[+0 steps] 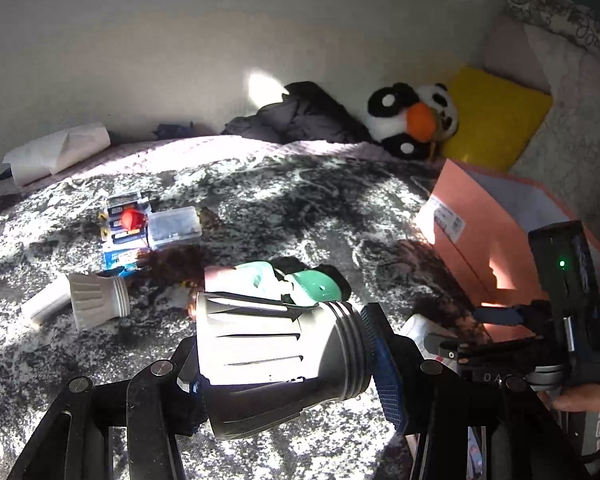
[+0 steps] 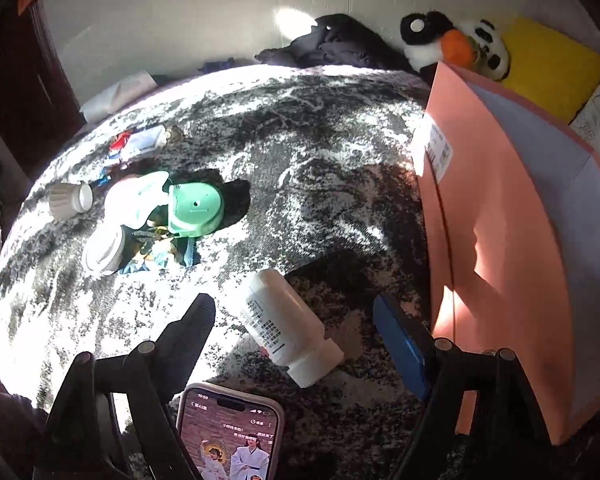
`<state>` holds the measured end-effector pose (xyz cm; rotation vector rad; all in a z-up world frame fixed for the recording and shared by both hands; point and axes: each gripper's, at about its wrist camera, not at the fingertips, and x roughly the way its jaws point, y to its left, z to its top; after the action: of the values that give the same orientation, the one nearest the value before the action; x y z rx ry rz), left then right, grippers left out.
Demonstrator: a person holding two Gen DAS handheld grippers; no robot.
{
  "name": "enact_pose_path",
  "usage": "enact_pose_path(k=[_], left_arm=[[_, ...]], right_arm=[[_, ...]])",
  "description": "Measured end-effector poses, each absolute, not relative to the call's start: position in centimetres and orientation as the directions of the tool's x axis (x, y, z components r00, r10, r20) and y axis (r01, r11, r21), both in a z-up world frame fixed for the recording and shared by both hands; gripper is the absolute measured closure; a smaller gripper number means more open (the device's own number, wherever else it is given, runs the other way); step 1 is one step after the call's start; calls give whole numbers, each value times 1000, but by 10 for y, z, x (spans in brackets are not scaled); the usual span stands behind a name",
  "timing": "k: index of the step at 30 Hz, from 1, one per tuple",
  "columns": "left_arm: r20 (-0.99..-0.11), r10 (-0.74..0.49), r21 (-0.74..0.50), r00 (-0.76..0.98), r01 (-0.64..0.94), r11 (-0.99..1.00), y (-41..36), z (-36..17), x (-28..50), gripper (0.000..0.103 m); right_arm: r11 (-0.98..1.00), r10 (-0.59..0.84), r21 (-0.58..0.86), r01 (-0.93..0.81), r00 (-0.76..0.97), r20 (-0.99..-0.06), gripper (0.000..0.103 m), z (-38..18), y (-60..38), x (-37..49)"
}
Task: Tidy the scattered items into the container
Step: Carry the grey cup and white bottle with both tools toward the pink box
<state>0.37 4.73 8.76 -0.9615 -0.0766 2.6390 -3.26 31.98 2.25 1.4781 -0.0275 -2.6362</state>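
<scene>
A: What's the left gripper (image 1: 288, 364) got?

B: A ribbed grey lamp head (image 1: 276, 356), flared like a cone, with grooved rings at the narrow end. The jaws are clamped on it, blue pads at its sides, and it sits tilted above the blanket (image 1: 300, 208).

A: And the right gripper (image 2: 300, 344)?

B: Jaws spread wide, gripping nothing. A smooth white plastic bottle (image 2: 288, 328) with printed text lies on its side between the fingers (whether either pad touches it, I can't tell).

A: The container?

B: A pink box (image 2: 500, 240), flat-sided, pale lining, label on its near face, standing just right of the right gripper.

A: What's left scattered?

B: A second ribbed lamp head (image 1: 88, 300), a round green lid (image 2: 196, 208), a clear plastic case (image 1: 174, 226), and a phone (image 2: 232, 436) with a lit screen.

A: The surface?

B: A plush, mottled black-and-white blanket on a bed, sunlit in patches. By the pale wall sit a panda toy (image 1: 412, 120) and a yellow cushion (image 1: 496, 120).
</scene>
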Motion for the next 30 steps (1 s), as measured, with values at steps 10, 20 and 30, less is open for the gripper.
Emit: enact_pose_path(k=[10, 20, 30], left_arm=[[-658, 322, -199, -681, -255, -946, 25, 64, -8, 47], [-638, 316, -168, -702, -274, -947, 34, 80, 16, 47], [-606, 352, -140, -714, -340, -930, 61, 106, 65, 47]], right_arm=[[-989, -15, -46, 140, -409, -913, 54, -20, 297, -45], [-971, -132, -14, 240, -582, -802, 54, 65, 268, 16], [-961, -168, -38, 274, -688, -706, 54, 122, 271, 100]])
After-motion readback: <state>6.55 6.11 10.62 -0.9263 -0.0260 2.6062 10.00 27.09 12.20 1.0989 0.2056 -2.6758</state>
